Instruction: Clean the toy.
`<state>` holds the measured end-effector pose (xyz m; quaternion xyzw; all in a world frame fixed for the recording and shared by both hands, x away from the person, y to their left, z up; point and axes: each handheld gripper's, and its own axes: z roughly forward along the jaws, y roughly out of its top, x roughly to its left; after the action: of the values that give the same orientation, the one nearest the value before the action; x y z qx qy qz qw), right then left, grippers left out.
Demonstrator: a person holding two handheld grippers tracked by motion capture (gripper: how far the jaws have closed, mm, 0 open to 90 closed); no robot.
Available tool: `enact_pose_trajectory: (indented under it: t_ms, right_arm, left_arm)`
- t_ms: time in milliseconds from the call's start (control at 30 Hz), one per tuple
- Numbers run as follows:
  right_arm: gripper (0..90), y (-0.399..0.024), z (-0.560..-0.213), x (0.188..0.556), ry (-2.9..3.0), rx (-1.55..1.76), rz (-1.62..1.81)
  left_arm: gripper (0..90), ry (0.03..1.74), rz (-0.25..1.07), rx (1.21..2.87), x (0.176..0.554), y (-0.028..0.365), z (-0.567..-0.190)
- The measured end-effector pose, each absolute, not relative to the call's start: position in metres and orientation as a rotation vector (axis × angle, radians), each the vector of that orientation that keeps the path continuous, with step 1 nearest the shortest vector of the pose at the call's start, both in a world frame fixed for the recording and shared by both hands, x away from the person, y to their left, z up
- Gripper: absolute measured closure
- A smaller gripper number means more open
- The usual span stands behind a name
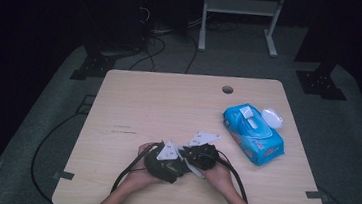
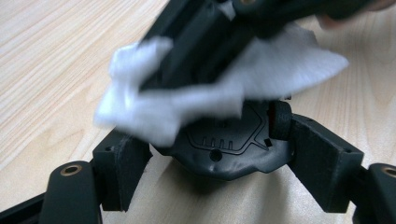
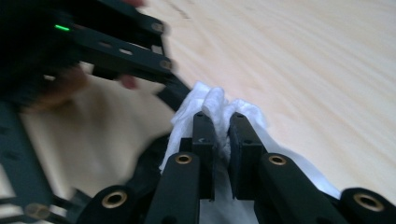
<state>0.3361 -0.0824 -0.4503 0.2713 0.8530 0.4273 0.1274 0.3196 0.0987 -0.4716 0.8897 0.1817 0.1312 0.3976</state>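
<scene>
Near the table's front edge my left gripper is shut on a black, rounded device like a computer mouse, one jaw pressed on each side of it. My right gripper is shut on a crumpled white wipe, bunched between its pads. Seen in the left gripper view, the right gripper's jaws reach in from above and the wipe drapes over the device's far edge. Both hands are close together in the high view.
A blue pack of wet wipes lies at the right of the wooden table, beside a small white oval piece. A cable hole sits near the far edge. Black cables trail off the front.
</scene>
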Motion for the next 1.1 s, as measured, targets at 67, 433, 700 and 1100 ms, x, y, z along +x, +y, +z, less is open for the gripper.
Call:
enact_pose_trajectory:
  t_ms: [67, 433, 700, 1100]
  right_arm:
    - [82.0, -0.092, -0.449, 0.339, 2.452, 0.812, 1.209]
    - [81.9, -0.101, -0.449, 0.339, 2.458, 0.833, 1.216]
    - [81.7, -0.107, -0.45, 0.342, 2.455, 0.855, 1.232]
    - [81.6, -0.124, -0.449, 0.336, 2.438, 0.821, 1.173]
  left_arm:
    - [24.0, 0.46, 0.331, 2.25, 0.32, 0.099, -0.472]
    - [24.0, 0.466, 0.325, 2.241, 0.32, 0.098, -0.472]
    - [24.0, 0.46, 0.325, 2.248, 0.32, 0.099, -0.472]
    - [24.0, 0.452, 0.329, 2.255, 0.32, 0.099, -0.472]
